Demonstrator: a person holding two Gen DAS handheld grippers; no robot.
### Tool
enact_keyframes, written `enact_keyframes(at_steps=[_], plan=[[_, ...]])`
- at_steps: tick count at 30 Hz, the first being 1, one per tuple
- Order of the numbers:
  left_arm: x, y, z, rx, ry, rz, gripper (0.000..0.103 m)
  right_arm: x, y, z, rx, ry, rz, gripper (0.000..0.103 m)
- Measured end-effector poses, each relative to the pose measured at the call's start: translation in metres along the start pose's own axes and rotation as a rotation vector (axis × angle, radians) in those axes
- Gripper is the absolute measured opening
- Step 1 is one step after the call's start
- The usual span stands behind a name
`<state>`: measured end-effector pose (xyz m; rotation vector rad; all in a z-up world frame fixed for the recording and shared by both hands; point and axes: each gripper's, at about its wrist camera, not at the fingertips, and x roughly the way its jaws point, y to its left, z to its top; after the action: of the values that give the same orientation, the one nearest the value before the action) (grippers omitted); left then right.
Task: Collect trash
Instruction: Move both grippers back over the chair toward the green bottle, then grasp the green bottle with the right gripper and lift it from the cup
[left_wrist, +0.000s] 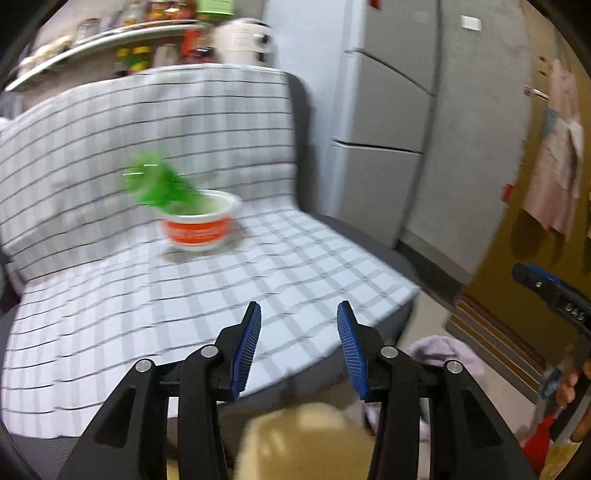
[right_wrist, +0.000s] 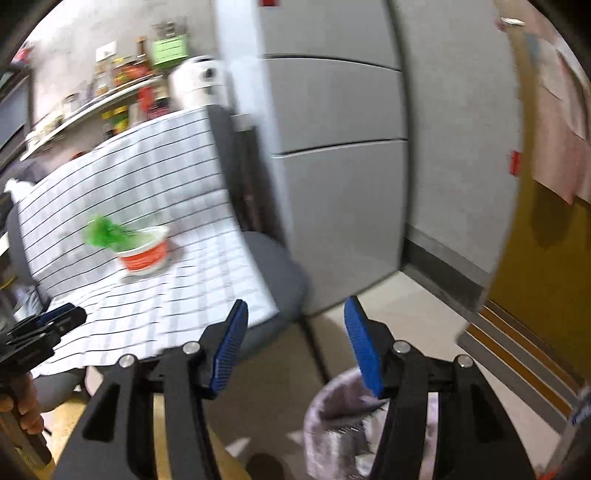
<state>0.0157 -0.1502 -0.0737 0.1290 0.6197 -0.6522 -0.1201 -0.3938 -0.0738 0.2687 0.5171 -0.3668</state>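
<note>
Both claws are standing wide and holding nothing: the left gripper (left_wrist: 299, 310) is hanging over the front edge of the grey-and-white checked cloth (left_wrist: 229, 295) that is covering a grey padded seat (left_wrist: 369, 254), and the right gripper (right_wrist: 295, 308) is hanging off the seat's right side, above pale floor. Just below the right gripper's blue ribbed fingers (right_wrist: 364, 350), a round bin lined with a pale lilac plastic bag (right_wrist: 332, 421) is sitting on the floor; something crumpled seems to be lying inside it, though blur is hiding what.

Farther back, on the middle of the cloth and well apart from both grippers, a round white paper bowl with an orange printed band (left_wrist: 201, 230) is resting upright. Crumpled green plastic film (left_wrist: 155, 184) is sticking out of it over the left rim; whether anything else is inside cannot be told.

By its look, the bowl is probably light and thin-walled, so it is likely to buckle under a hard squeeze and slide on the soft cloth. Pinching the right-hand rim, clear of the film, seems the safest hold; the film itself looks flimsy and could slip out if the bowl is tipped.

Behind the seat, a grey refrigerator (left_wrist: 388, 110) is standing against the wall.
</note>
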Motion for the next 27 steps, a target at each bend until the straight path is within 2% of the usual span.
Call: enact_keyframes(at_steps=[8,15,17,19,21,27], plan=[[-0.014,0.089,0.003,-0.128,-0.021,0.221,0.049,0.05,0.084,0.03,-0.143,0.018,0.178,0.054],[-0.015,0.151,0.019,-0.209,-0.043,0.334,0.049,0.101,0.169,0.053,-0.286,0.031,0.283,0.054],[-0.014,0.162,0.022,-0.221,-0.046,0.349,0.049,0.117,0.192,0.058,-0.324,0.034,0.304,0.055],[-0.01,0.176,0.027,-0.24,-0.048,0.362,0.049,0.138,0.219,0.062,-0.374,0.029,0.315,0.065],[-0.004,0.187,0.029,-0.257,-0.043,0.369,0.049,0.154,0.238,0.063,-0.423,0.02,0.307,0.07],[0.021,0.214,0.032,-0.303,-0.015,0.357,0.049,0.203,0.288,0.063,-0.559,0.019,0.267,0.075]])
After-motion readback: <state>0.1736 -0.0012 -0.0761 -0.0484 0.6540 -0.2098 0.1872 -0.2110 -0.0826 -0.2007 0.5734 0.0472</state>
